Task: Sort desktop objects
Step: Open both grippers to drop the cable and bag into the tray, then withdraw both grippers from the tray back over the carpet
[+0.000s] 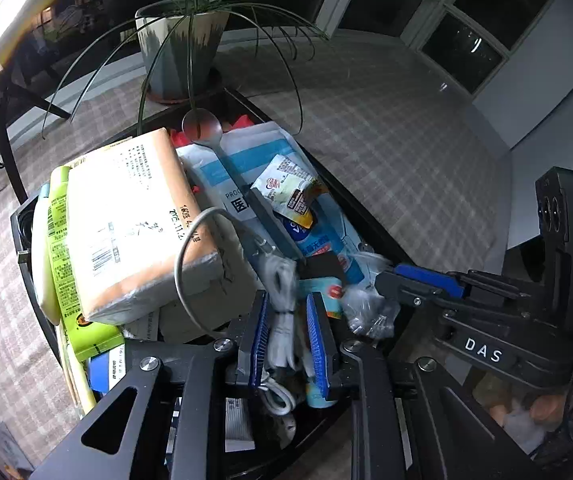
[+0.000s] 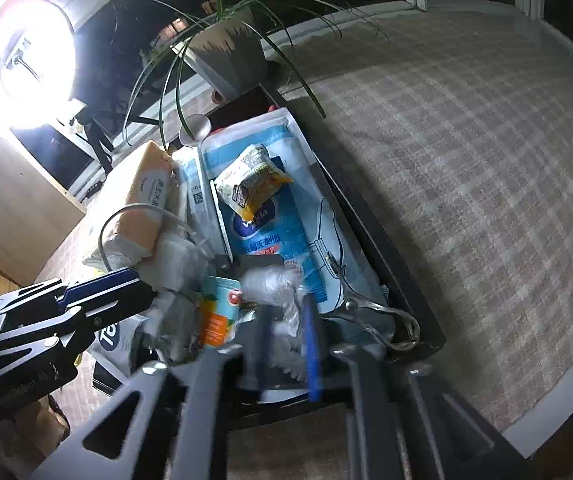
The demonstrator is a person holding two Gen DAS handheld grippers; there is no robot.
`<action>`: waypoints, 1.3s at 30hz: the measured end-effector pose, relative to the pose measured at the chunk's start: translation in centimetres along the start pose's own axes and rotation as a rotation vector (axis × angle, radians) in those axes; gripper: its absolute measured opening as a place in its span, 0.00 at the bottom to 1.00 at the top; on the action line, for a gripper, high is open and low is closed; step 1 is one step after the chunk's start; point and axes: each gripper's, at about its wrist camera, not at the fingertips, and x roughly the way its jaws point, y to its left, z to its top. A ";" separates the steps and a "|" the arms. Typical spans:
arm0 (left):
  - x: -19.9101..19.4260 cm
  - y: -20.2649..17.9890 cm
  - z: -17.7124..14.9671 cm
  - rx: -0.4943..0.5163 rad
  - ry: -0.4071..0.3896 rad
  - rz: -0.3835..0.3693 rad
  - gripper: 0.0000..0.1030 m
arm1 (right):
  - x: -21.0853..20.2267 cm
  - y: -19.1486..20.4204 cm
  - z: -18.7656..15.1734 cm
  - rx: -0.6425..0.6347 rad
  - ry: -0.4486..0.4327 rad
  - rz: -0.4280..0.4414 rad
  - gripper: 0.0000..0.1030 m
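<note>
A black tray [image 1: 366, 216] on the checked tablecloth is piled with things. In the left wrist view my left gripper [image 1: 290, 340] hangs over the tray's near end, shut on a bundled white cable [image 1: 282, 312]; a grey loop of the cable arches over an orange tissue pack [image 1: 134, 220]. My right gripper [image 2: 288, 344] stands just to the right of it, jaws a little apart, with a crumpled clear plastic bag [image 2: 274, 284] lying between its blurred fingers. The left wrist view shows its tip [image 1: 386, 280] right at that bag [image 1: 366, 304]. A small orange and teal carton [image 2: 218, 312] sits between the two grippers.
In the tray also lie a metal spoon [image 1: 202, 124], a blue wipes pack [image 1: 326, 240], a yellow sachet [image 1: 290, 192], a green tube [image 1: 62, 248] and a metal clip [image 2: 366, 308]. A potted plant [image 1: 182, 48] stands behind the tray. Checked cloth [image 2: 466, 160] stretches to the right.
</note>
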 end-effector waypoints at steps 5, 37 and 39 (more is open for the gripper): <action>-0.9 0.7 -0.1 -0.011 -0.009 0.001 0.21 | -0.5 0.0 -0.1 0.009 -0.017 -0.004 0.26; -16.9 32.3 -24.6 -0.395 -0.020 0.293 0.43 | 5.0 28.2 -9.2 -0.466 0.121 0.147 0.42; -17.5 34.4 -26.2 -0.412 -0.008 0.305 0.47 | 5.9 31.0 -10.4 -0.527 0.141 0.151 0.44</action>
